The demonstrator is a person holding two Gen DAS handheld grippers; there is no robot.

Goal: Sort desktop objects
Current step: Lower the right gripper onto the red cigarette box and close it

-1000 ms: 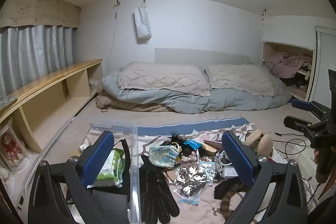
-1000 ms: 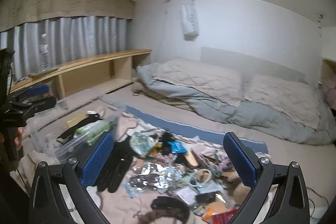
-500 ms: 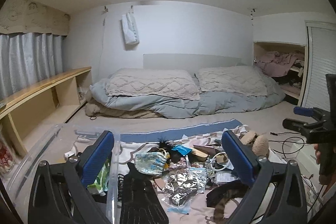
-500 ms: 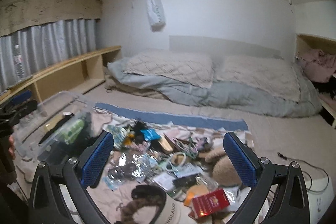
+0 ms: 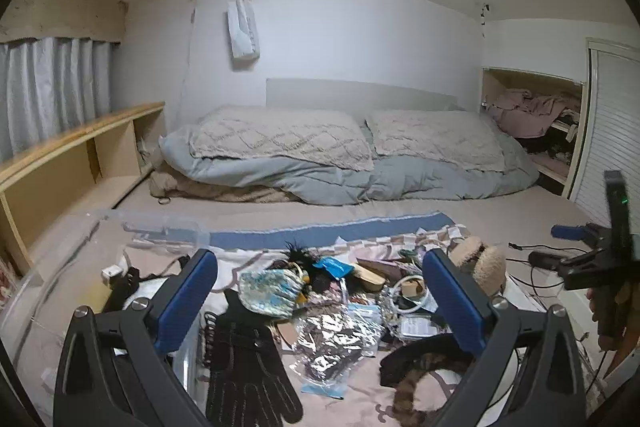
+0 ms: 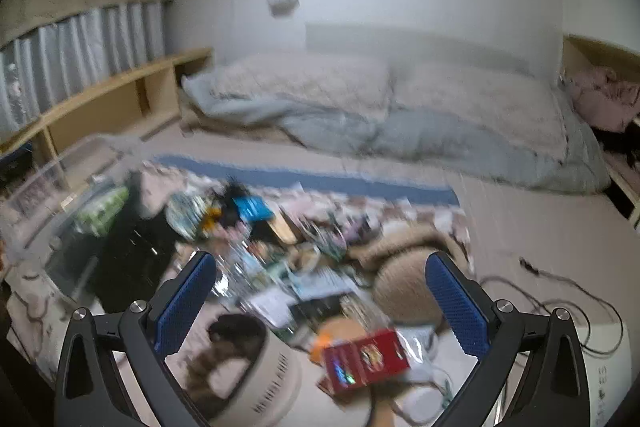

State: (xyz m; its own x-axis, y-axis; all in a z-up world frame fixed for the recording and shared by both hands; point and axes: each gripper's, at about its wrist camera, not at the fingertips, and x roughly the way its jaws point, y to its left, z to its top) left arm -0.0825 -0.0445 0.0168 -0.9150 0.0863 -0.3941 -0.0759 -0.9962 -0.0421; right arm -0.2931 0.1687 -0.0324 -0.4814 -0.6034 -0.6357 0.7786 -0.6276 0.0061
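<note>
A heap of small objects lies on a patterned cloth on the floor. In the left wrist view I see black gloves, a patterned face mask, a silver foil bag and a tan plush. My left gripper is open and empty above the heap. The right wrist view is blurred; it shows a red box, a cream cap and the plush. My right gripper is open and empty above them; it also shows at the right edge of the left wrist view.
A clear plastic bin stands left of the heap and holds a green packet. A wooden shelf runs along the left wall. Bedding lies behind. Black cables trail on the floor at right.
Both grippers have swung to the right and stayed open. The right view now tilts down closer over the red box and cap, and is blurred by motion.
</note>
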